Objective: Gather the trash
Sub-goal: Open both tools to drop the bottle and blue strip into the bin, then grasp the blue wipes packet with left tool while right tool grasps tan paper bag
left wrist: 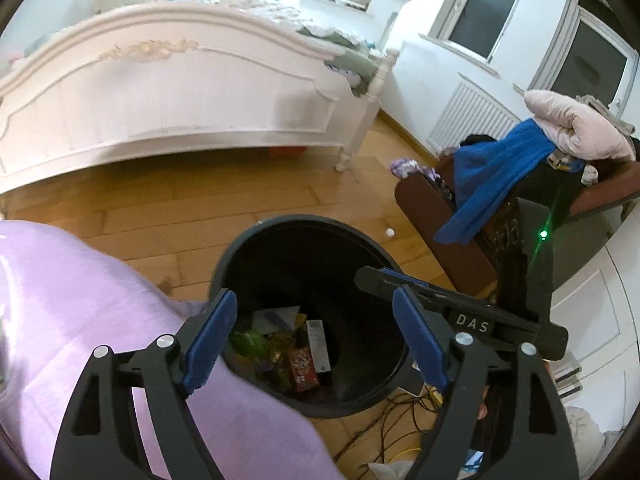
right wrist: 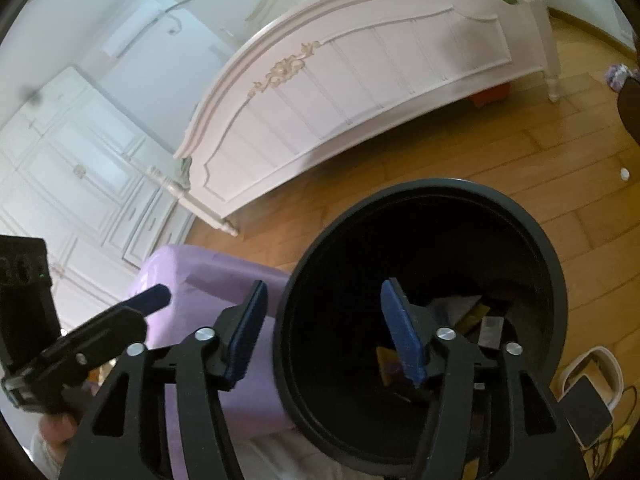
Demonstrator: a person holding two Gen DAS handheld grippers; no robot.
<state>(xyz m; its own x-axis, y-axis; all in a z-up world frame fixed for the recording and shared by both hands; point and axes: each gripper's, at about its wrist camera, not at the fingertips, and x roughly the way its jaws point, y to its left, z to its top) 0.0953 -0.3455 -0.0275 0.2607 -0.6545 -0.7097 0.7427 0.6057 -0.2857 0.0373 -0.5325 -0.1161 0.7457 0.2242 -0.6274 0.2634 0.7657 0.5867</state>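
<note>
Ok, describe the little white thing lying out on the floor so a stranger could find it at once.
Start at the white bed footboard and come down onto the wooden floor, toward the black trash bin. Just past the bin's far rim, before the brown chair, lies a small round white piece. It sits alone on bare boards, far smaller than the purple bundle by the wall.

Matt dark plastic bin (left wrist: 240, 248), glossy wood floor (left wrist: 160, 208), purple cloth (left wrist: 80, 300) smooth w/ slight sheen

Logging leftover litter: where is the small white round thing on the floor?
The small white round object lies on the wooden floor, just beyond the black bin and left of the brown chair; in the right wrist view it sits far right.
</note>
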